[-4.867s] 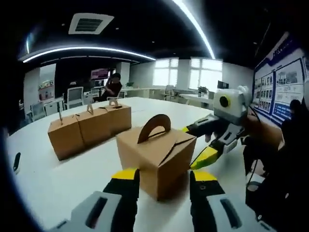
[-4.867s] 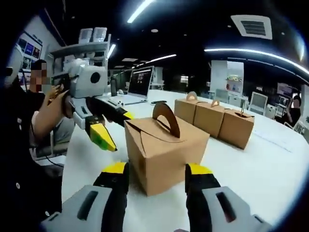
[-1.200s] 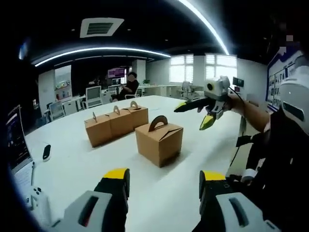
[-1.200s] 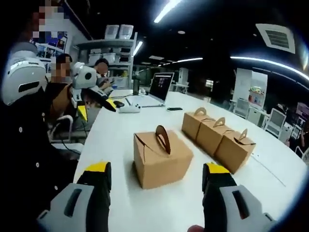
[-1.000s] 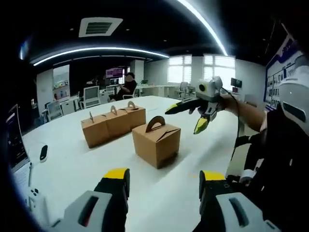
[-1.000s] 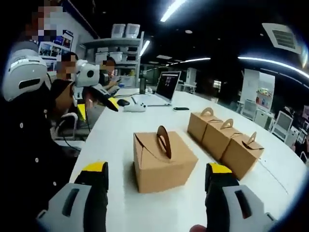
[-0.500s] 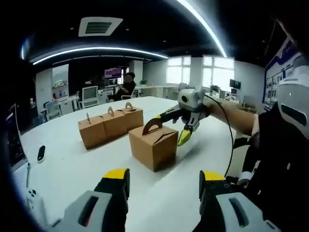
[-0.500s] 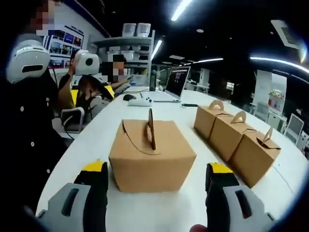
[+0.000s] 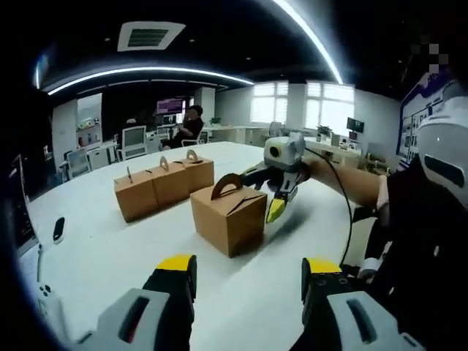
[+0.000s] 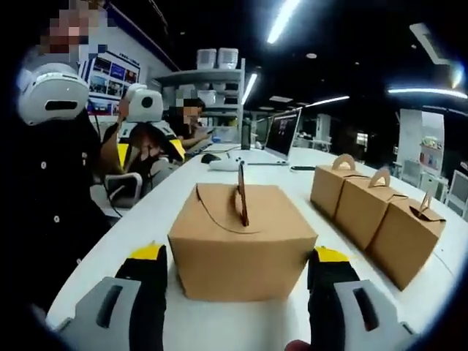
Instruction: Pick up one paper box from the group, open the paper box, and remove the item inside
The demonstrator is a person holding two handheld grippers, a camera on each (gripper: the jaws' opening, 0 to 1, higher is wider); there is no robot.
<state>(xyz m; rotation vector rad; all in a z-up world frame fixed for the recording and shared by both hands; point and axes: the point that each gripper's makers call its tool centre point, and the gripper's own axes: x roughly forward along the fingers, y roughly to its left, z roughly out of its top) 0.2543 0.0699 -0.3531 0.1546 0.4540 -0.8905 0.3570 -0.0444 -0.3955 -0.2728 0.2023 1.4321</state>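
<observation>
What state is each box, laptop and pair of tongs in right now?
Single paper box: closed, handle upright, on table.
Three grouped paper boxes: closed, in a row.
Laptop: lid open.
Right tongs: open, straddling the single box.
Left tongs: open, empty.

My left gripper [image 9: 245, 281] has bare white table [image 9: 110, 252] ahead, w/ open run to the single paper box [image 9: 228, 218]. My right gripper [image 10: 238, 274] straddles that box [image 10: 241, 245], jaws spread either side, tips just beside its walls. Row of three boxes [image 10: 376, 212] stands near on its far side, gap between. Laptop [image 10: 278, 139] and seated people [image 10: 186, 121] crowd the table end.
</observation>
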